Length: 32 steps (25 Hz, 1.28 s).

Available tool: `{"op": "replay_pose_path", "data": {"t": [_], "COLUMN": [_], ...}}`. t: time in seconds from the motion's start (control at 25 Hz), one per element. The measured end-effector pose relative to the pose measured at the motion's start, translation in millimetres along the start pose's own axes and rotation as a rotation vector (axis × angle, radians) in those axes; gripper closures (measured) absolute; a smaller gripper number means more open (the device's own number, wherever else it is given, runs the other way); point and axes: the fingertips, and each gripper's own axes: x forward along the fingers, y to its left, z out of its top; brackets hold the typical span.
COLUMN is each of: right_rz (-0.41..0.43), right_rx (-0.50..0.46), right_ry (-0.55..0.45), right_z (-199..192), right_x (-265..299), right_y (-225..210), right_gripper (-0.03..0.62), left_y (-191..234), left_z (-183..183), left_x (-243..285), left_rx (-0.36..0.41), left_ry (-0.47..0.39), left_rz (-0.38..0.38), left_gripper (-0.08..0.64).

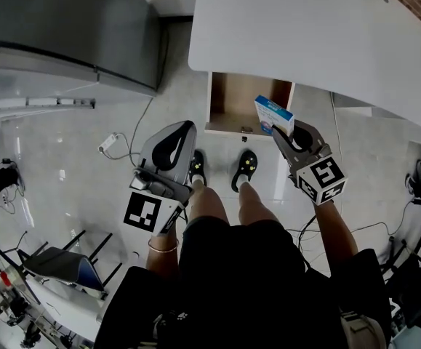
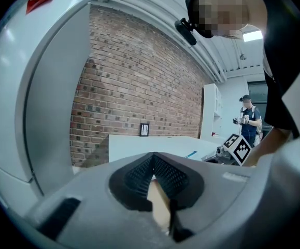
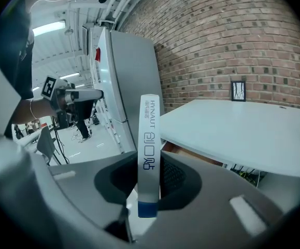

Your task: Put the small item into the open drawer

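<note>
Small item: a flat blue-and-white box (image 1: 273,115), standing on edge between the right jaws. In the head view it is overlapping the drawer's 4 o'clock corner. It is hanging in the air, not lying inside.
Right gripper (image 1: 286,132): its jaws are clenching on the box (image 3: 150,149). In the right gripper view the pads are pressing on both broad faces, and the printed narrow edge is facing the camera.
Left gripper (image 1: 185,131): it is hovering at 7 o'clock from the drawer, over the floor. Its jaws are closing tip to tip in the left gripper view (image 2: 154,162) and are grasping nothing.
Drawer (image 1: 232,100): it is standing pulled out from under the worktop, showing a bare wooden bottom, at 12 o'clock from the person's shoes (image 1: 248,167).
Worktop (image 1: 305,35): a white, bare slab that is filling the head view from 12 to 2 o'clock.
Grey cabinet (image 1: 65,27): it is standing at 10 o'clock from the drawer, well apart from it.
Brick wall (image 3: 232,35): it is running behind the worktop and carrying a small dark frame (image 3: 237,91).
Second person (image 2: 249,121): standing far off at 3 o'clock in the left gripper view.
</note>
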Motion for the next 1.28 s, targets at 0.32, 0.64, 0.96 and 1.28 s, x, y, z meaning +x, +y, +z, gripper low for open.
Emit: {"op": "replay_pose_path", "data": {"t": [0.32, 0.64, 0.96, 1.28], "right_rz": [0.019, 0.043, 0.052, 0.064], "right_rx": [-0.014, -0.02, -0.023, -0.087], "right_ry": [0.06, 0.11, 0.157, 0.228], "right_z": [-28, -50, -64, -82], "right_x": [22, 42, 62, 83], "right_y": [-8, -14, -23, -28], "right_gripper": [0.509, 0.509, 0.509, 0.509], "left_y": [5, 12, 24, 37], "left_z": [-26, -37, -49, -70], "left_x": [6, 14, 24, 32], "left_rx": [0.022, 0.01, 0.005, -0.026], "left_ry": [0.057, 0.06, 0.062, 0.063], "left_rz": [0.006, 0.01, 0.015, 0.04], "left_gripper": [0.569, 0.568, 0.569, 0.568]}}
